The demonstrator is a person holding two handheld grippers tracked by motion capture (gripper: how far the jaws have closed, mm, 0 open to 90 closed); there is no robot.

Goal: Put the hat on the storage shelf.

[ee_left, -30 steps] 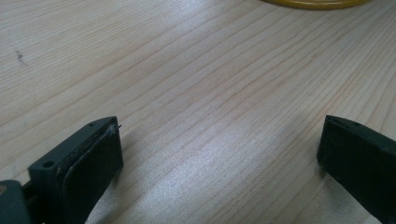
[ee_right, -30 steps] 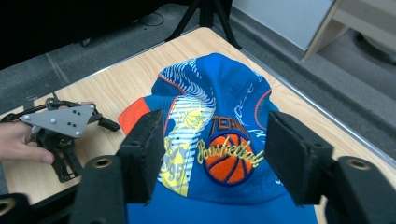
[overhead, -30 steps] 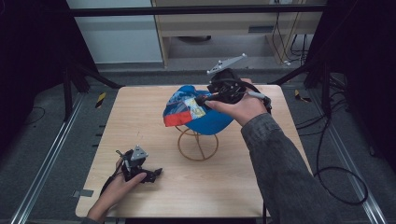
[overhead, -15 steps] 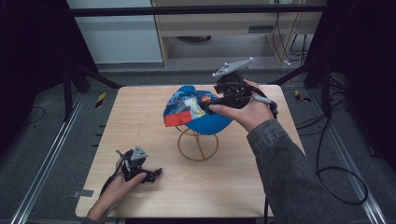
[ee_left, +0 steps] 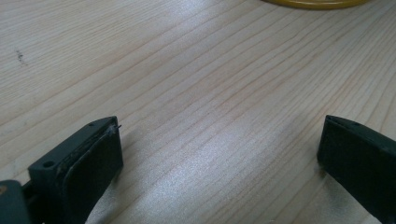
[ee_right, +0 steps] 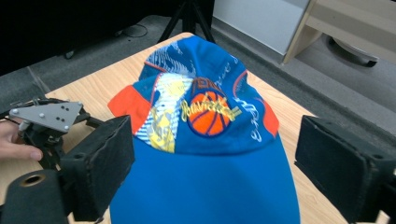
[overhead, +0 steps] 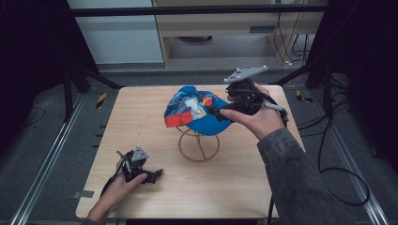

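A blue cap [overhead: 197, 110] with orange patches and a basketball logo sits on a yellow wire stand [overhead: 199, 145] at the table's middle. My right gripper [overhead: 218, 111] is at the cap's right side and points left at it. Its jaws have just been opening. In the right gripper view the cap [ee_right: 205, 140] lies between and beyond the wide-apart pads of the right gripper [ee_right: 215, 163], and neither pad presses on it. My left gripper [overhead: 157, 174] rests on the table near the front left. It stands open [ee_left: 219, 154] over bare wood, and the stand's ring [ee_left: 317, 3] is ahead.
The wooden table [overhead: 141, 117] has bare room at its left and along its front. A cable [overhead: 328, 173] trails from the right gripper off the table's right edge. Dark frame rails and a cabinet stand beyond the far edge.
My right hand has shifted to the right, off the cap's top towards its right side. The cap stays on the stand. The left hand has kept still.
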